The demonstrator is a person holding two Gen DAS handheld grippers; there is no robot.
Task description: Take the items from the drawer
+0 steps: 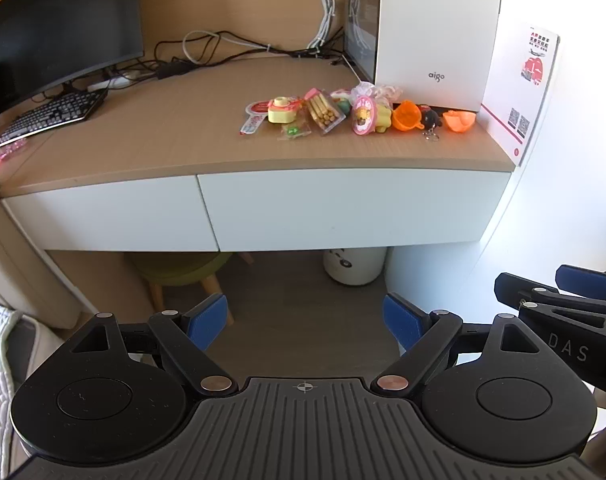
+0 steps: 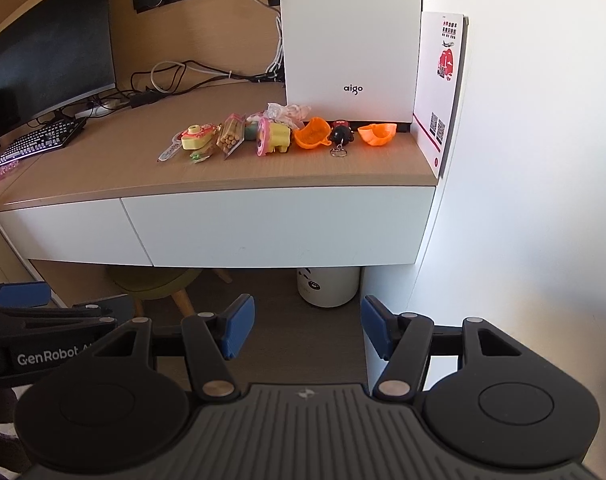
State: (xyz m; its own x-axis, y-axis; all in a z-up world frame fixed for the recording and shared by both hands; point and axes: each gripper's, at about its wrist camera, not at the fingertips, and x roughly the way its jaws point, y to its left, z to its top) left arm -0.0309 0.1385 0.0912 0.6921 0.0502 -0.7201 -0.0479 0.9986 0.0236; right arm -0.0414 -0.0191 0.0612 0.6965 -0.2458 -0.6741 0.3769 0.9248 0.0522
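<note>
Two white drawer fronts sit under the wooden desk top, both closed: the wide right drawer (image 1: 343, 208) (image 2: 279, 224) and the left drawer (image 1: 111, 216) (image 2: 63, 228). A row of small toys lies on the desk: a yellow toy camera (image 1: 281, 109) (image 2: 197, 137), a packet of sticks (image 1: 323, 110) (image 2: 231, 138), an orange cup (image 1: 407, 116) (image 2: 311, 133), a black keychain figure (image 1: 429, 120) (image 2: 340, 136) and an orange shell (image 1: 459, 120) (image 2: 377, 134). My left gripper (image 1: 305, 322) and right gripper (image 2: 307, 330) hang open and empty, back from the desk and below the drawers.
A white aigo box (image 1: 437, 32) (image 2: 351, 40) and a printed card (image 1: 519, 88) stand at the desk's right end against a white wall. A monitor (image 1: 59, 28), keyboard (image 1: 51, 114) and cables fill the left. A green stool (image 1: 183, 272) and white bin (image 1: 355, 266) sit under the desk.
</note>
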